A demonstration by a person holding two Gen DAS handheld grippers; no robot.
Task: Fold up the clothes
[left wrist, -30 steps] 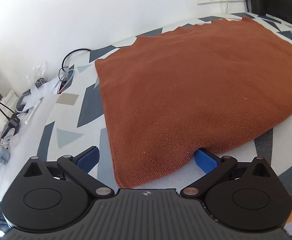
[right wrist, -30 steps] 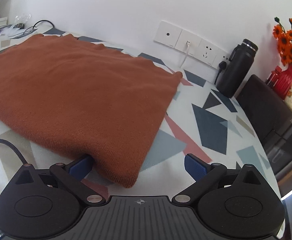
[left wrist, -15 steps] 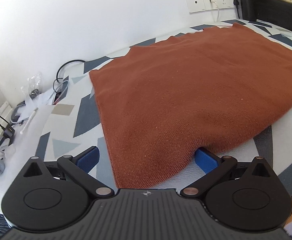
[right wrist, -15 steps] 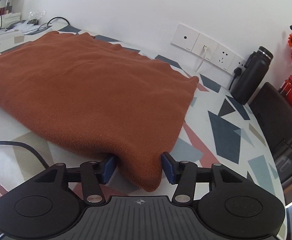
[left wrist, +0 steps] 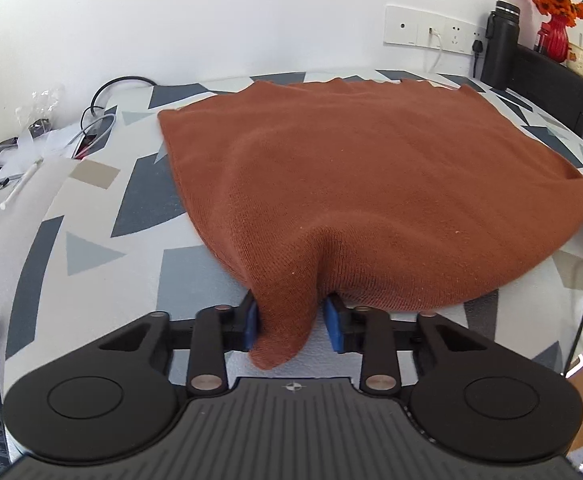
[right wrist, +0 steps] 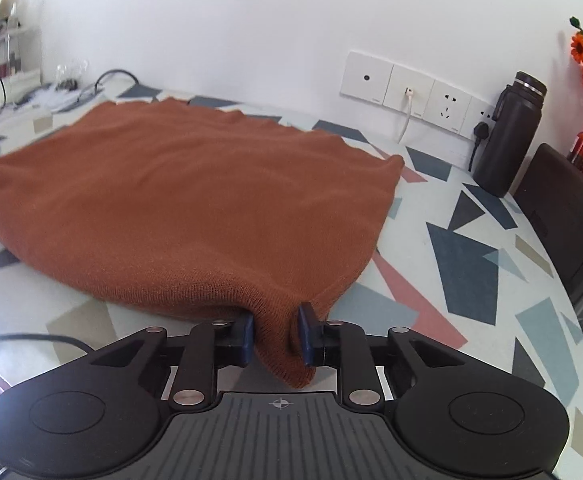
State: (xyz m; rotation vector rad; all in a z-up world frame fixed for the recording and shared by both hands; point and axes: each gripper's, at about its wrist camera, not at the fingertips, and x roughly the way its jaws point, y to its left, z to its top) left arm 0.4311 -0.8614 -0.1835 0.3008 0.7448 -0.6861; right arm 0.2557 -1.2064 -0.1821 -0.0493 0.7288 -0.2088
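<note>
Jaws of both grippers, just closing, pinch bunched corners of rust ribbed-knit garment (left wrist: 371, 184) on patterned table (left wrist: 91, 256)

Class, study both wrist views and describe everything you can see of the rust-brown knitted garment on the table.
The rust-brown garment is a fine-ribbed knit, apparently folded into a rough rectangle. It lies mostly flat on the patterned table, its wavy far edge toward the wall. Both near corners are pinched. The left tool has just been closing and its blue pads press on one corner, which bunches into a hanging fold. The right tool has likewise been closing and clamps the other corner. Nothing else visibly rests on it.
</note>
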